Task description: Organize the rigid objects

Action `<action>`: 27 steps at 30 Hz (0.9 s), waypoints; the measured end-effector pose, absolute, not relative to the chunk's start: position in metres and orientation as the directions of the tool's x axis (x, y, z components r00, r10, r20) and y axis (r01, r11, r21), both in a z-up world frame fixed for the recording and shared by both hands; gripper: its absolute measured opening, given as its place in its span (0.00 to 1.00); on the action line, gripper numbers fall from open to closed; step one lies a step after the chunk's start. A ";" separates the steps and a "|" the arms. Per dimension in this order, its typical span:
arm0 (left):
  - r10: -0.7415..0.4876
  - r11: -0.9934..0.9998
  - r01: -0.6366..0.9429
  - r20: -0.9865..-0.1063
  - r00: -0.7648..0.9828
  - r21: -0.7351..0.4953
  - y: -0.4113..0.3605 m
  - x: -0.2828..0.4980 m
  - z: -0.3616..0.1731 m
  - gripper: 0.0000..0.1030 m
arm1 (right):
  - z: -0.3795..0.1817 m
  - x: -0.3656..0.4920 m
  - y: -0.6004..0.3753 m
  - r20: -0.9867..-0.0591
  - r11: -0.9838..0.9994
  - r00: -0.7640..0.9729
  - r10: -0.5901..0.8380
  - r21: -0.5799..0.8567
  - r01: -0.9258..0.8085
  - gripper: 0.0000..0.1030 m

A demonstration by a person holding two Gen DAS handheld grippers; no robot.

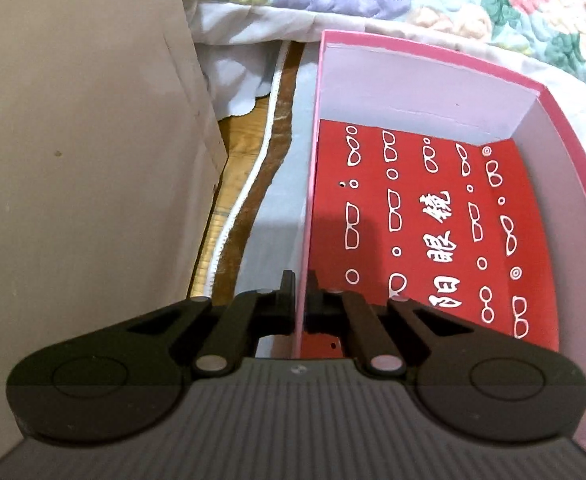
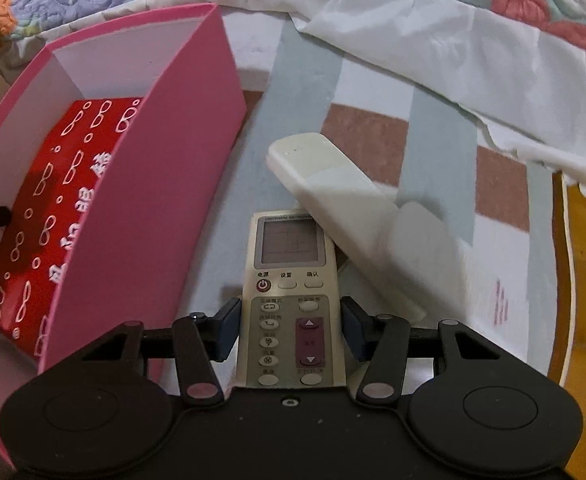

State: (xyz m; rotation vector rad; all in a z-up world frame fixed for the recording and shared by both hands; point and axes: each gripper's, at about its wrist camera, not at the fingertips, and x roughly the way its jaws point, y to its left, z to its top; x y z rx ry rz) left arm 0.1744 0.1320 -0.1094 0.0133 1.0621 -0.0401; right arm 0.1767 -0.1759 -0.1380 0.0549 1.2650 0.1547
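Straddling the beige remote (image 2: pixel 291 300), the right tongs (image 2: pixel 291 330) stand part open, a pad at each side edge; the left pad looks to be touching or nearly so, the right shows a slim gap, so nothing is gripped yet. The remote lies face up on the checked cloth of the bed (image 2: pixel 373 128), just beside the pink box (image 2: pixel 181 184), and its top right corner seems tucked under a white remote (image 2: pixel 333 196) lying slantwise. That overlap is the hazard: a lift could drag or flip the white one, and the smooth narrow case could twist out of the pads. The left tongs (image 1: pixel 301 300) are clenched on the box's near side wall, steadying it; a loosened pinch could let the box slide. A red glasses case (image 1: pixel 413 232) lies inside.
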 end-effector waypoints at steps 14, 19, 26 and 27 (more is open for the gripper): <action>-0.113 0.992 0.002 -0.890 0.441 -0.125 0.153 0.180 -0.115 0.05 | -0.137 0.154 -0.181 -0.950 0.982 0.246 0.190 0.187 -0.038 0.60; -0.085 0.996 0.031 -0.887 0.454 -0.080 0.148 0.178 -0.114 0.03 | -0.126 0.140 -0.186 -0.935 0.979 0.292 0.201 0.200 -0.035 0.60; -0.065 0.998 0.041 -0.885 0.462 -0.052 0.145 0.177 -0.113 0.03 | -0.108 0.128 -0.185 -0.907 0.978 0.366 0.210 0.192 -0.085 0.60; -0.066 0.998 0.038 -0.885 0.460 -0.055 0.146 0.177 -0.113 0.03 | -0.107 0.126 -0.186 -0.906 0.979 0.370 0.205 0.186 -0.087 0.60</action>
